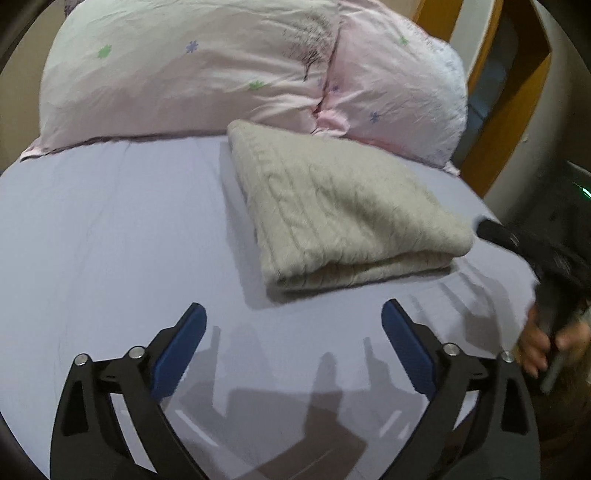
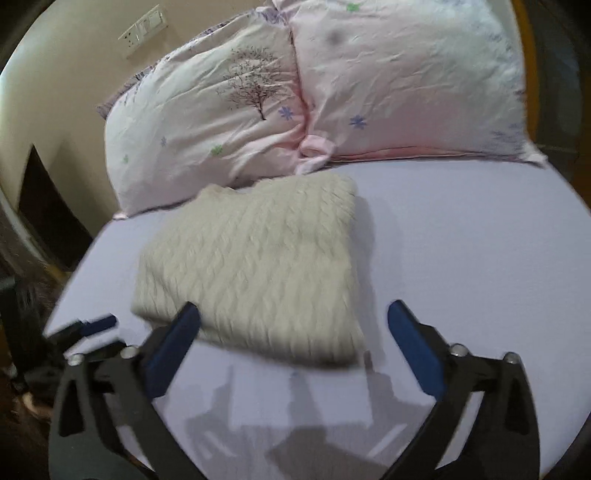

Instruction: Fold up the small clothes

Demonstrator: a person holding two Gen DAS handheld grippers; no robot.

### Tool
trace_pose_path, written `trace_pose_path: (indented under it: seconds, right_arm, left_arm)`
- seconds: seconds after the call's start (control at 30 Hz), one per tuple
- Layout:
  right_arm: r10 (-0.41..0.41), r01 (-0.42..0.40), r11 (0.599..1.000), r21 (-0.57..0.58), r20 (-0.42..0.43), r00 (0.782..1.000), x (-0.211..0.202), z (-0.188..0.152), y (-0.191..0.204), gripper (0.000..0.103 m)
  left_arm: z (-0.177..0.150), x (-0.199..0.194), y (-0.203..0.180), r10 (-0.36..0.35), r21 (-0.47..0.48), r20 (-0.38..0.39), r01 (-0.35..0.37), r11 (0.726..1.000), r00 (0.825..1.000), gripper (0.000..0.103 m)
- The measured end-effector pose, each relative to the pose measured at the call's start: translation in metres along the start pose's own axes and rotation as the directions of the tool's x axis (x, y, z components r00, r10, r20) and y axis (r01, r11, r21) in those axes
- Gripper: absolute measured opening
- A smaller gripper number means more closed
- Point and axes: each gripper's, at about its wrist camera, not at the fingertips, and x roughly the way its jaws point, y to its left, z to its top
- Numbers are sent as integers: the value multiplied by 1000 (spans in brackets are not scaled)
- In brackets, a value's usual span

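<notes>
A cream cable-knit sweater (image 1: 332, 210) lies folded into a thick rectangle on the lilac bed sheet (image 1: 110, 240). It also shows in the right wrist view (image 2: 255, 266). My left gripper (image 1: 293, 314) is open and empty, above the sheet just short of the sweater's near folded edge. My right gripper (image 2: 293, 314) is open and empty, above the sweater's near edge. The right gripper shows blurred at the right edge of the left wrist view (image 1: 517, 240), beside the sweater. The left gripper's tip shows at the left of the right wrist view (image 2: 96, 323).
Two pink pillows with a tree and flower print (image 1: 207, 74) (image 2: 406, 81) lie along the head of the bed, touching the sweater's far end. A wooden frame (image 1: 509, 110) stands at the right. A wall with a switch plate (image 2: 142, 29) is at the left.
</notes>
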Motion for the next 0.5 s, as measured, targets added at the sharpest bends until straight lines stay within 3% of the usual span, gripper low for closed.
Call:
trace_pose_path:
  seconds: [0.13, 0.4, 0.5]
  right_arm:
    - [-117, 114, 992, -45, -74, 990, 13, -24, 12, 101]
    - [-206, 191, 976, -107, -157, 966, 54, -36, 34, 101]
    - [-209, 196, 976, -97, -151, 966, 54, -39, 34, 101]
  left_arm:
    - [-2, 12, -10, 64, -10, -51, -64, 998, 997, 102]
    - [7, 35, -29, 230, 27, -123, -228, 973, 966, 102]
    - [7, 40, -32, 278, 46, -137, -274, 961, 951, 102]
